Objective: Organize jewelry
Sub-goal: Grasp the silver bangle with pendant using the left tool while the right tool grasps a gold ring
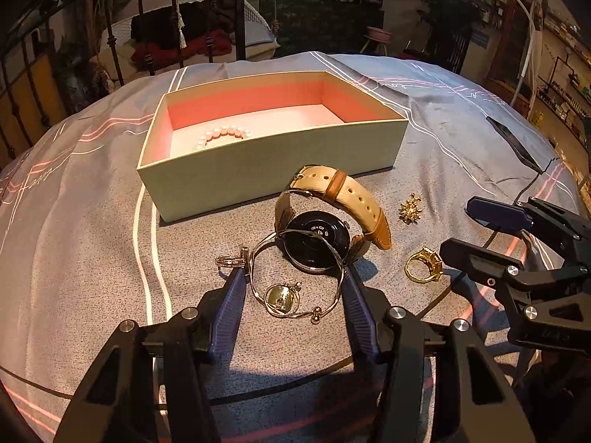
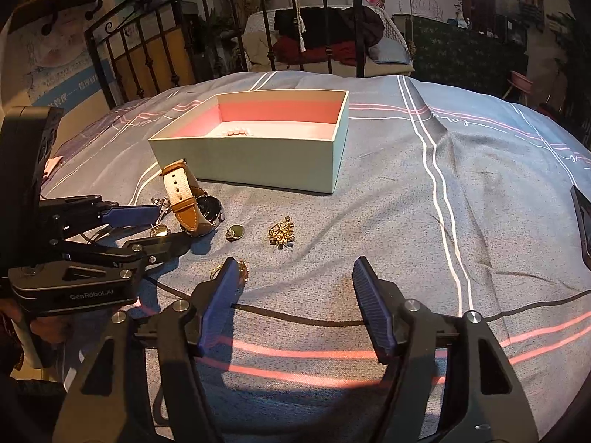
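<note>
Fingers of the left gripper (image 1: 293, 280) straddle the silver bangle (image 1: 295, 277) without clearly clamping it, while the right gripper (image 2: 291, 277) hangs open and empty beside the gold ring (image 1: 423, 264)

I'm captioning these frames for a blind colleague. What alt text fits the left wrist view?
The left gripper straddles a thin metal bangle on a grey bedspread, its pads at the bangle's sides. Beyond lie a tan-strapped watch, gold ring, gold brooch and an open box holding a bead bracelet.
</note>
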A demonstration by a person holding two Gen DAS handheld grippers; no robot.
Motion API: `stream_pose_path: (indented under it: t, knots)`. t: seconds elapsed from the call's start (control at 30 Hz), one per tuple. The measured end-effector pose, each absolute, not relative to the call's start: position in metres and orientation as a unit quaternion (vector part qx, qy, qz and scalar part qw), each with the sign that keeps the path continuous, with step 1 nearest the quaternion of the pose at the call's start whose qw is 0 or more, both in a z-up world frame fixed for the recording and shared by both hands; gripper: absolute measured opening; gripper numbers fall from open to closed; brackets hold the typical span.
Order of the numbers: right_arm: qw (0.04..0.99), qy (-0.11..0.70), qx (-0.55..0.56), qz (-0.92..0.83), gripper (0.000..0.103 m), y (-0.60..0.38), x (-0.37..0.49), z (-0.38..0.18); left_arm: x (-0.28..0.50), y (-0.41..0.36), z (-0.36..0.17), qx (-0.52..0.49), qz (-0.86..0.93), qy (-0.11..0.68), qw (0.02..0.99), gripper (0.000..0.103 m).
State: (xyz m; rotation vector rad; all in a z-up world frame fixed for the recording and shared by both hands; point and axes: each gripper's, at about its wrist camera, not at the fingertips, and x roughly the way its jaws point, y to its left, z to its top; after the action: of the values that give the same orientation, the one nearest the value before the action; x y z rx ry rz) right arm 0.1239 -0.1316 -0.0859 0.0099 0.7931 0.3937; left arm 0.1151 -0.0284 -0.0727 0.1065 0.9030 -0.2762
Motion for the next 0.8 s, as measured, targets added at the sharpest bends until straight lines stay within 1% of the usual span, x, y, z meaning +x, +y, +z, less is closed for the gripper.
stream_pose_path:
  t: [0.07,0.4,0.6,0.63,0.67,0.73,0.77,0.8]
  knots:
    - [0.903,0.385,0.003,0.192,0.065,-0.130,0.124,-0.086,0.114,-0.028,-0.072,0.049,-0.137,0.431,0.890,0.049]
    - [0.894,0.387,-0.008,0.225,0.065,-0.115,0.121,-0.088,0.107,-0.016,-0.064,0.027,-0.127,0.423,0.897,0.049]
    - [0.883,0.390,-0.045,0.256,0.065,-0.087,0.123,-0.091,0.101,-0.007,-0.053,0.011,-0.124,0.413,0.902,0.049]
    - [0.882,0.390,-0.051,0.258,0.064,-0.084,0.124,-0.092,0.100,-0.006,-0.051,0.009,-0.124,0.412,0.903,0.049]
    - [0.881,0.392,-0.057,0.260,0.062,-0.081,0.126,-0.093,0.100,-0.005,-0.050,0.007,-0.124,0.410,0.903,0.049]
    - [0.878,0.394,-0.059,0.266,0.043,-0.078,0.127,-0.093,0.099,-0.006,-0.046,0.008,-0.122,0.406,0.906,0.049]
    - [0.876,0.396,-0.062,0.268,0.037,-0.077,0.127,-0.093,0.098,-0.005,-0.045,0.007,-0.122,0.405,0.906,0.049]
    - [0.875,0.396,-0.064,0.271,0.026,-0.078,0.127,-0.093,0.098,-0.005,-0.044,0.006,-0.121,0.405,0.906,0.049]
